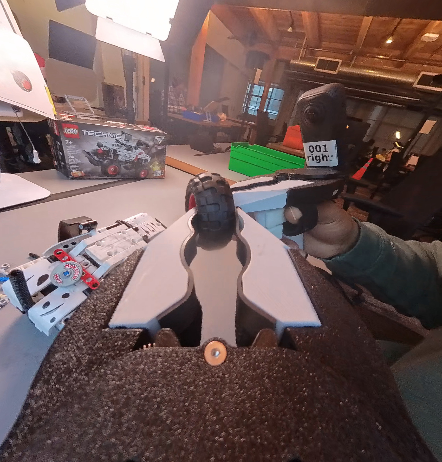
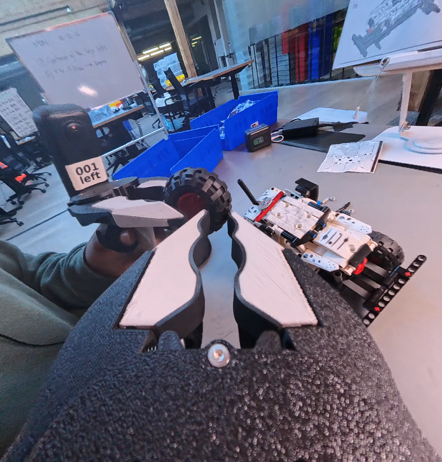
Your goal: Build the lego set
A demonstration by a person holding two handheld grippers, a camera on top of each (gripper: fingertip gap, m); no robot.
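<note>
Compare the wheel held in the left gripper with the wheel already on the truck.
The held wheel is up off the table, clamped by the left gripper; the mounted wheel sits at one end of the truck, which lies on the table. The held wheel shows its whole tread and red hub; the mounted wheel is partly hidden behind the white body. Both have chunky black tyres and red hubs.

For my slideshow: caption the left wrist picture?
Left gripper pinches a black wheel above the white truck.
</note>
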